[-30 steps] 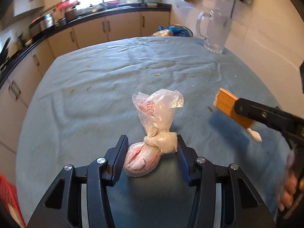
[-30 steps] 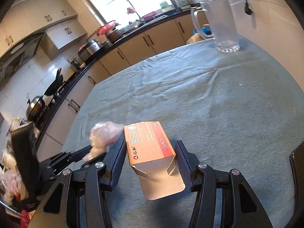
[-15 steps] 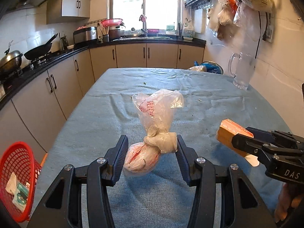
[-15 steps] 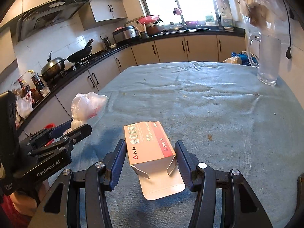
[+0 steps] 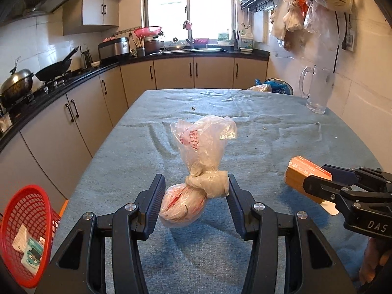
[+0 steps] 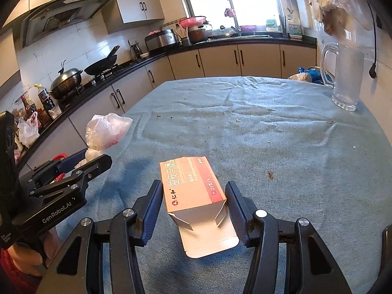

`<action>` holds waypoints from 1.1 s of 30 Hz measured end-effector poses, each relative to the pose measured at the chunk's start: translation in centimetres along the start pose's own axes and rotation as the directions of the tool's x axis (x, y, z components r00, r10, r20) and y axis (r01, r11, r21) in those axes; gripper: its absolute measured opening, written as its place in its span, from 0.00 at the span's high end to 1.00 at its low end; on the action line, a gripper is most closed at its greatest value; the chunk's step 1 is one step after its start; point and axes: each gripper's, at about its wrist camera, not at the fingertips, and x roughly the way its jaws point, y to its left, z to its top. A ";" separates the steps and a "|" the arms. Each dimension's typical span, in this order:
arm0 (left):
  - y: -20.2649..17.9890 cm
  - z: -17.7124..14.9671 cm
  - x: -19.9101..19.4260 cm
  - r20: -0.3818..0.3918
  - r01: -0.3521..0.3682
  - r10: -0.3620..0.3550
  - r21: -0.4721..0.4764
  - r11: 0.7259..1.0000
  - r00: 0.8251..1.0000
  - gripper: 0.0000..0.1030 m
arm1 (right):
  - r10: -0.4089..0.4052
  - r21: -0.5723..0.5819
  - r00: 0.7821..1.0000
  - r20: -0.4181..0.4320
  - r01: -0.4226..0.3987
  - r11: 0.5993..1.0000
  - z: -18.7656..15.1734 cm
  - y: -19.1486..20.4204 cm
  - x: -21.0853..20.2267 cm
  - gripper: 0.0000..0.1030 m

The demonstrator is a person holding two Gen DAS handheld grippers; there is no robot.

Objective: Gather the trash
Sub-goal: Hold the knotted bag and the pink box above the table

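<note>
My left gripper (image 5: 194,188) is shut on a knotted clear plastic bag (image 5: 203,147) with pink contents, held above the blue tablecloth (image 5: 269,132). My right gripper (image 6: 193,196) is shut on a small pink and white cardboard box (image 6: 191,186) whose end flap hangs open. The box also shows in the left wrist view (image 5: 303,174), at the right, in the right gripper (image 5: 318,183). The bag also shows in the right wrist view (image 6: 105,129), at the left, in the left gripper (image 6: 98,161). A red mesh basket (image 5: 27,223) with some packets in it sits low at the left, beside the table.
A glass pitcher (image 5: 316,90) stands at the table's far right, by the tiled wall. Small crumbs (image 6: 270,175) lie on the cloth. Kitchen cabinets (image 5: 73,112) run along the left and back. Bags hang on the right wall (image 5: 306,5).
Both grippers have risen and levelled out, keeping their loads. The view now takes in the kitchen, and the red basket has come into sight at the lower left.
</note>
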 end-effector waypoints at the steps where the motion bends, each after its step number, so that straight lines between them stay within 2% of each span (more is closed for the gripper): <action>1: 0.0 0.0 0.0 -0.002 -0.002 0.002 0.001 1.000 1.000 0.53 | -0.001 -0.001 1.000 0.001 0.001 1.000 0.0 0.0 0.0 0.45; 33: 0.8 0.1 0.4 -0.009 -0.041 0.041 -0.022 0.999 0.999 0.53 | 0.031 0.014 0.999 -0.024 -0.031 0.999 -0.4 0.0 0.3 0.45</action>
